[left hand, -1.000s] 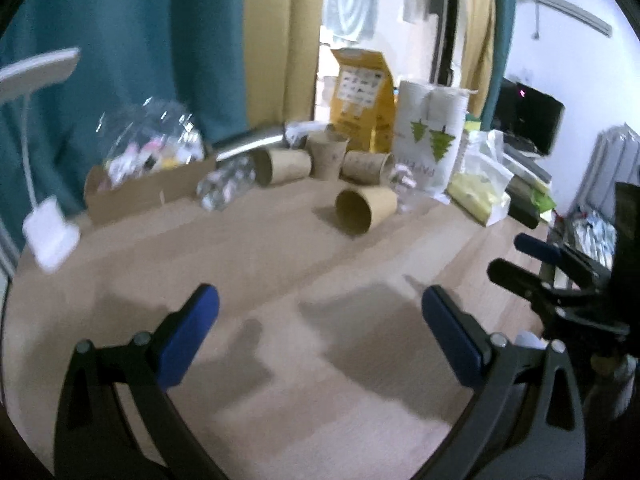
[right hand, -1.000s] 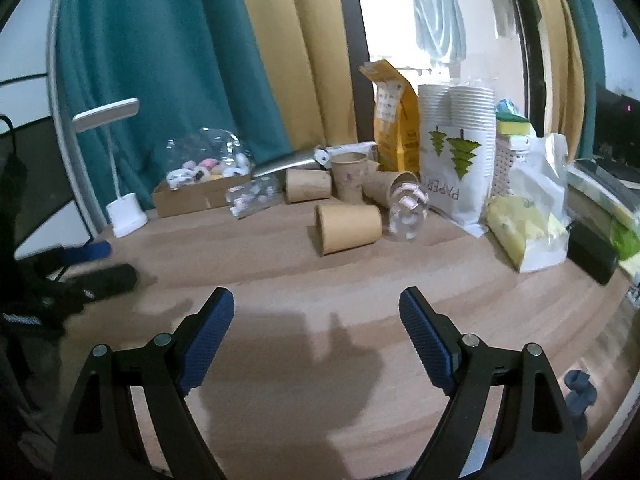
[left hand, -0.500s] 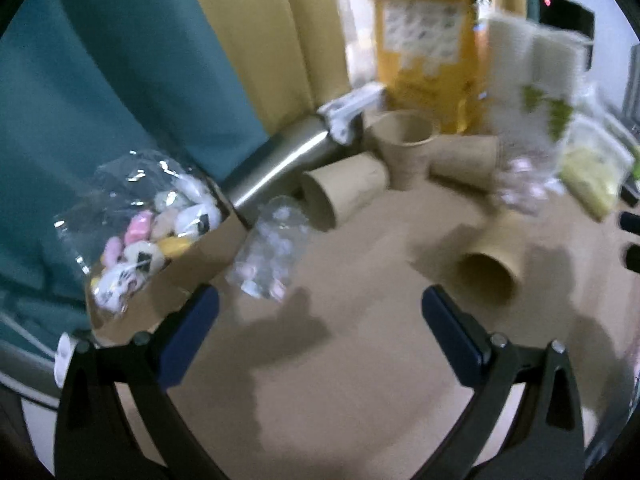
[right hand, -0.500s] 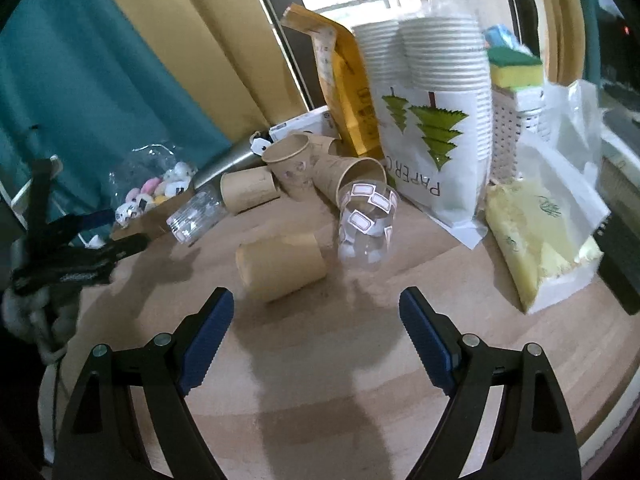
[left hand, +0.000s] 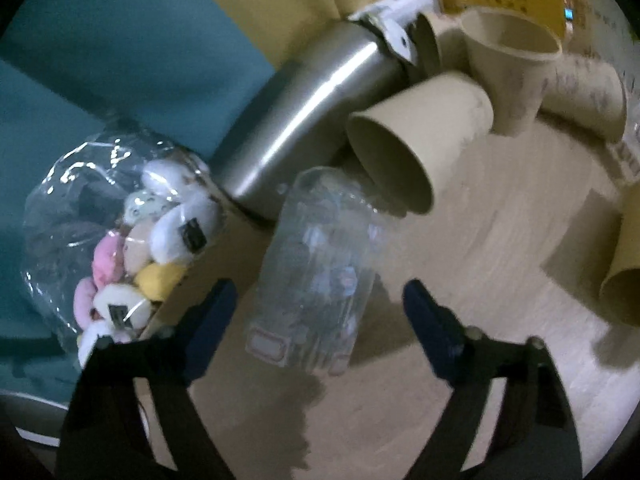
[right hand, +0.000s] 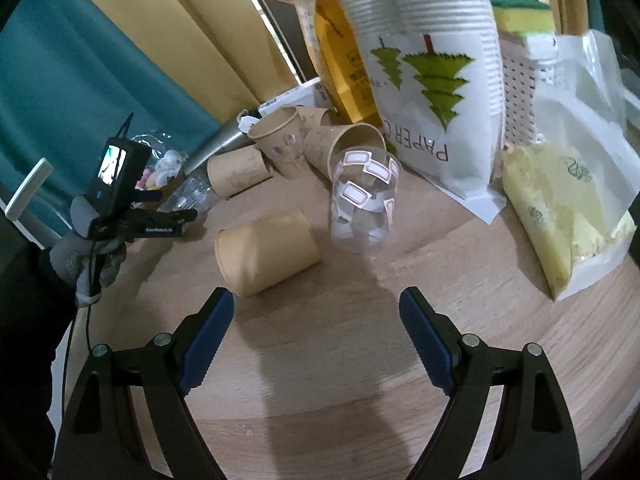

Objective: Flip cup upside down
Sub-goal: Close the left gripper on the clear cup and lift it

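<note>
A clear plastic cup [left hand: 316, 268] lies on its side on the wooden table, right in front of my open left gripper [left hand: 316, 312], its near end between the blue pads. It also shows small in the right wrist view [right hand: 192, 196]. A brown paper cup [left hand: 416, 140] lies on its side just behind it. In the right wrist view a second clear cup with pink labels [right hand: 364, 200] and a brown paper cup [right hand: 268, 256] lie on their sides ahead of my open, empty right gripper [right hand: 316, 336]. The left gripper [right hand: 168, 216] shows there at left.
A steel flask [left hand: 304, 120], a bag of plush toys [left hand: 132, 248] and more paper cups [left hand: 512, 68] crowd the back. A bag of stacked white cups [right hand: 432, 80], a yellow pouch [right hand: 344, 48] and a yellow packet [right hand: 560, 212] stand at right.
My left gripper has moved forward and left up to the clear cup, which now sits between its pads. My right gripper has moved closer to the fallen brown cup and labelled clear cup.
</note>
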Demonstrator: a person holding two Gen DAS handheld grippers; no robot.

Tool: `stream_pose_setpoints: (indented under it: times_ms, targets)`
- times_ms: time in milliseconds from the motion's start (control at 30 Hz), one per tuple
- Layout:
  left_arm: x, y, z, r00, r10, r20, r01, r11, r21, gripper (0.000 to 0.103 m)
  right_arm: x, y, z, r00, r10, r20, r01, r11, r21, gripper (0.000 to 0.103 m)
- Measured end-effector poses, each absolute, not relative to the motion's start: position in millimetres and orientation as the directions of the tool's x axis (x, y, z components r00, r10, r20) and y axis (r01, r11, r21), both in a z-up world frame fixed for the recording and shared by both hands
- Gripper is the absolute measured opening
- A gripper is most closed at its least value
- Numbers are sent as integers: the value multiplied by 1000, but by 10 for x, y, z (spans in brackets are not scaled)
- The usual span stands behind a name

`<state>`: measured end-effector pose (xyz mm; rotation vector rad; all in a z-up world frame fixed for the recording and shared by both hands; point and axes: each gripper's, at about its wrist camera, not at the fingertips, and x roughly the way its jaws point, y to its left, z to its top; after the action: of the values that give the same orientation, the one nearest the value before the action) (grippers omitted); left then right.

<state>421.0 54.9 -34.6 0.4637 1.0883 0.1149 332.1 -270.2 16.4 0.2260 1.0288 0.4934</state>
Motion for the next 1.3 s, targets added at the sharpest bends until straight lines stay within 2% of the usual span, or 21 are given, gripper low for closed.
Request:
stream_pose_setpoints:
  times_ms: [67, 100, 300, 500, 567, 800, 933, 1100, 1300]
  targets:
    - [4226, 542, -421, 465, 333, -821, 143, 886, 440, 70, 3309, -2716, 146, 417, 496, -762, -280, 867, 412, 87]
    - [4224, 544, -448, 465, 327, -823, 149, 887, 437, 64, 3291, -2722, 145, 415, 497, -762, -279, 867, 414, 87]
    - [4076, 616, -435, 493, 299, -817, 141, 899, 414, 54, 3204, -2750, 173, 414, 501, -760, -273, 865, 421, 87]
    - [3488, 762, -256, 549, 242, -800, 127, 922, 366, 54, 3033, -2703, 297, 427, 528, -734, -294, 849, 440, 87]
    - [3163, 798, -158, 580, 202, -789, 119, 937, 327, 54, 2936, -2644, 368, 452, 507, -734, -311, 861, 402, 87]
    - [2071, 302, 355, 700, 59, -712, 142, 965, 219, 54, 2517, -2403, 641, 479, 511, -714, -403, 851, 338, 87]
    - [1697, -42, 550, 785, 10, -620, 138, 972, 190, 54, 2236, -2391, 782, 459, 574, -678, -443, 809, 386, 87]
    - [1096, -518, 471, 838, -53, -542, 189, 962, 198, 54, 1947, -2564, 980, 495, 592, -635, -454, 800, 393, 87]
    - [676, -785, 269, 858, -162, -488, 215, 975, 56, 54, 1748, -2794, 1092, 433, 715, -549, -445, 699, 560, 87]
